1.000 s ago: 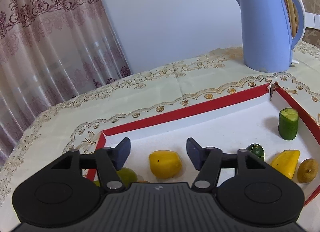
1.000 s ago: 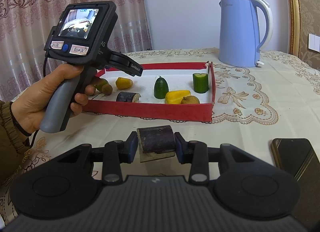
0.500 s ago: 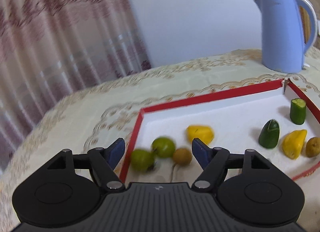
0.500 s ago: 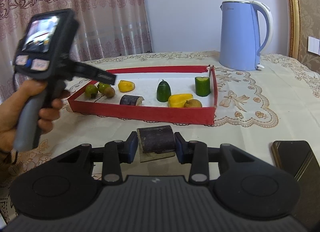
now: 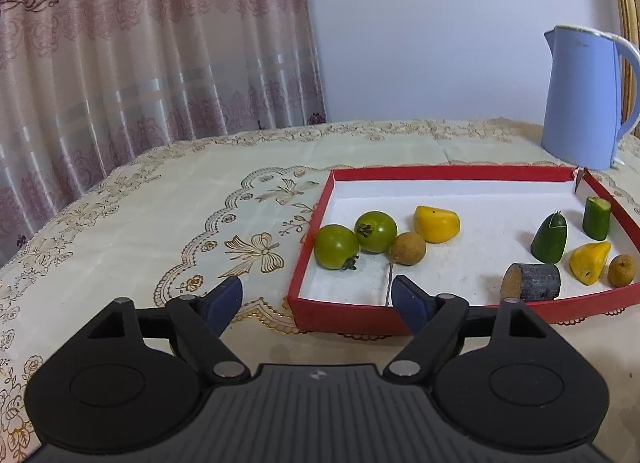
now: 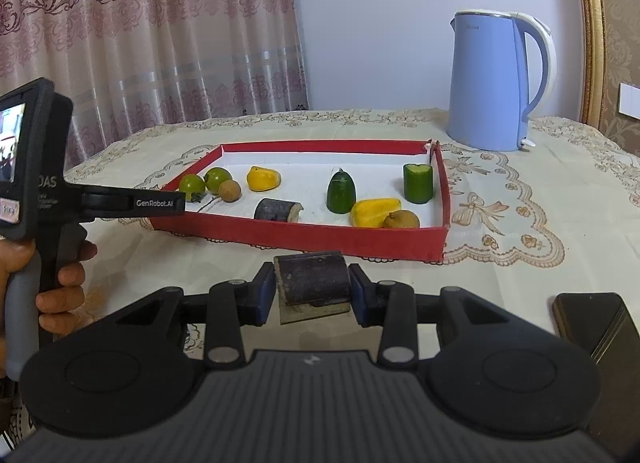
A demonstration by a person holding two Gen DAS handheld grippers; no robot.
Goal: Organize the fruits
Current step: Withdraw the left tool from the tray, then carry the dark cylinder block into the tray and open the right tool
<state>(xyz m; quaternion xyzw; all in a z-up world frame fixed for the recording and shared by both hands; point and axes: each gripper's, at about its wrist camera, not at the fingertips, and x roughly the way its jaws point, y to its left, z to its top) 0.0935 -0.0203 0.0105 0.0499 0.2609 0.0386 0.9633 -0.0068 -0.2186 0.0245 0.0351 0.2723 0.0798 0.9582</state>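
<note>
Right gripper, jaws closed on a dark cylindrical piece held between the blue pads, above the cloth-covered counter. Just ahead of it lies the red tray, its near wall facing the gripper. Inside, from ahead-left to ahead-right: two green tomatoes, a brown longan, a yellow chunk, a second dark cylinder lying on its side by the near wall, a green cucumber tip, a yellow wedge touching another longan, and an upright cucumber stub near the right wall. A dark phone lies to the gripper's right; a blue kettle stands far ahead-right, beyond the tray.

Left gripper, jaws wide apart and holding nothing, hovers before the tray's near-left corner; in the right wrist view it appears at far left, gripped by a hand. The tomatoes sit just ahead of it, the remaining pieces ahead-right.
</note>
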